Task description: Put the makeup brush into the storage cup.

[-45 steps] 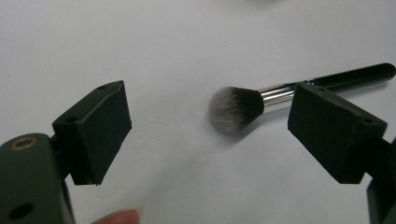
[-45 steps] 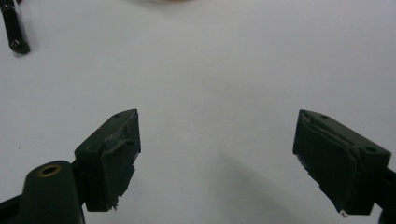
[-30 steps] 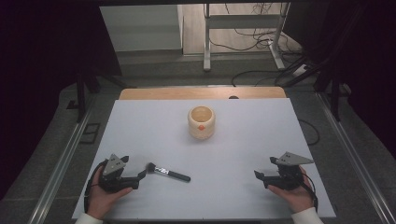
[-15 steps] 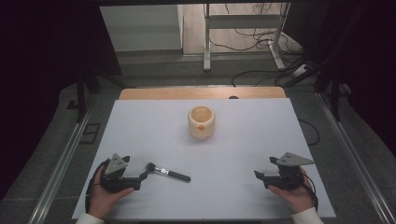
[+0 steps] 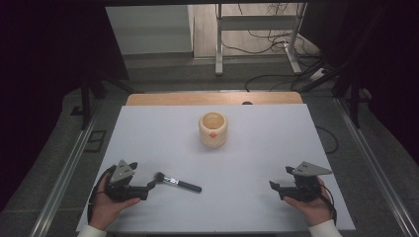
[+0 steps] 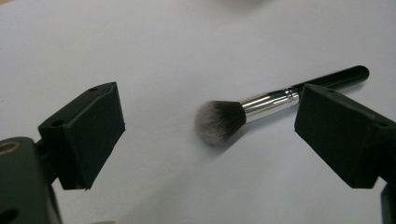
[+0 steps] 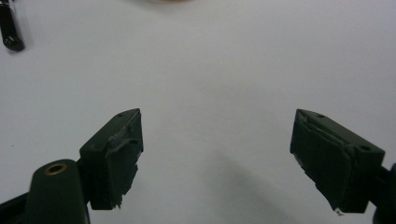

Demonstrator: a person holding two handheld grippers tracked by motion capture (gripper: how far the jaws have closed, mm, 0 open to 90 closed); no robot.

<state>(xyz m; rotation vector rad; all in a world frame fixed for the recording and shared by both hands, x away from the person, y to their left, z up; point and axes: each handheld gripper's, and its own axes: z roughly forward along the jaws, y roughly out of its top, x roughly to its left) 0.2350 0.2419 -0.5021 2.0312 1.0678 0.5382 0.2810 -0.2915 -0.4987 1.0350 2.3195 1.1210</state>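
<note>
Nothing grasped yet: left gripper [image 5: 152, 185] wide open at the black-handled, silver-ferruled makeup brush [image 6: 261, 106] lying near-left; right gripper [image 7: 217, 161] open, idle.

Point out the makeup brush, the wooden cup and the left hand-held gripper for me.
makeup brush [image 6: 219, 120]: left gripper view, on the bristle head.
wooden cup [image 5: 213, 134]: high view, on its front wall by the orange dot.
left hand-held gripper [image 6: 210, 135]: left gripper view, midway between its open jaws.

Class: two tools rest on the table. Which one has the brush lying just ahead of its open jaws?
The left tool: the brush lies right before it; the right tool faces bare table.
</note>
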